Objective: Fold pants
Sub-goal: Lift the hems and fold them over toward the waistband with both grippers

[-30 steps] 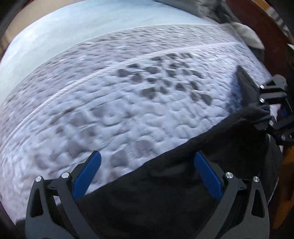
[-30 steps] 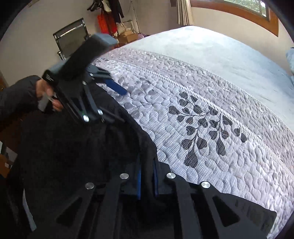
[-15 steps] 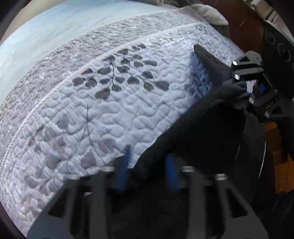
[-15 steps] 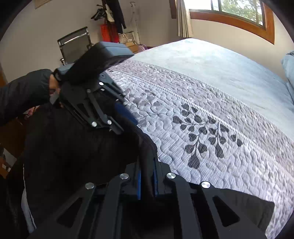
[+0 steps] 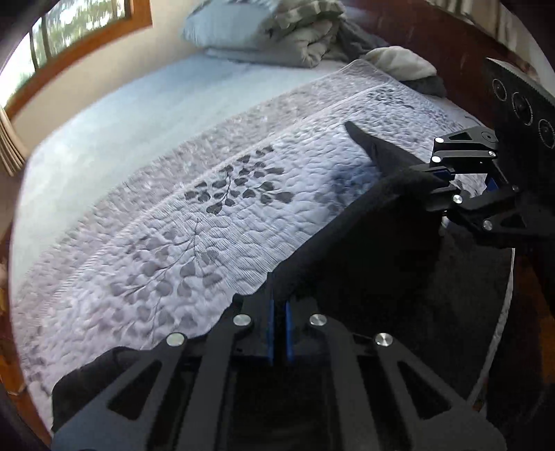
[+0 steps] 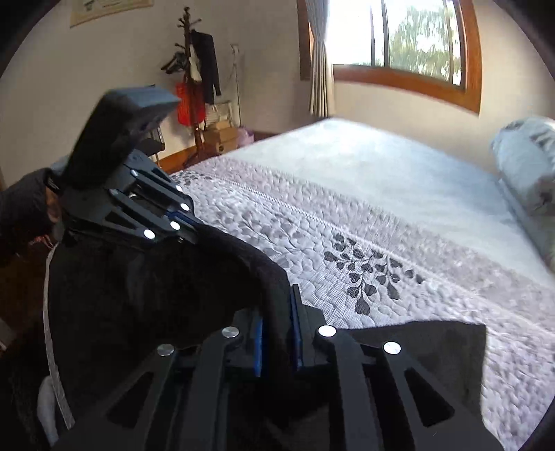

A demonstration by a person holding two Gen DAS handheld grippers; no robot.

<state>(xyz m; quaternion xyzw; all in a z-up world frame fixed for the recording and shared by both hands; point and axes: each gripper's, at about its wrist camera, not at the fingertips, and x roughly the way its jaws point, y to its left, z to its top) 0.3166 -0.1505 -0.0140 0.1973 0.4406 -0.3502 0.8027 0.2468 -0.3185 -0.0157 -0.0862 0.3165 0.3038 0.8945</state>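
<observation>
- Where your left gripper (image 5: 279,326) fills the bottom centre of its own view, its blue pads are pressed together on the top edge of the black pants (image 5: 364,270), which run up and right from there.
- Your right gripper (image 6: 277,341) sits at the bottom centre of the right wrist view; its jaws are opening slightly, yet a fold of the pants (image 6: 166,295) still stands between the blue pads and touches both.
- Between the two grippers the pants edge is stretched in a sagging line, and the rest of the cloth hangs dark below it, filling the lower left of the right wrist view and the lower right of the left one.
- One corner of the pants lies flat on the quilt (image 6: 399,277) at the lower right of the right wrist view; another pokes up as a dark point past the right gripper (image 5: 447,187) in the left wrist view.
- Your left gripper (image 6: 189,227) shows at the left of the right wrist view, with your dark sleeve (image 6: 20,204) behind it.
- Beyond the pants, the quilt with its leaf print crosses the middle of both views, over a pale blue sheet (image 5: 114,118).
- Pillows (image 5: 277,31) lie heaped at the top of the left wrist view.
- A window (image 6: 409,38) and a coat rack (image 6: 194,79) stand against the far wall.
</observation>
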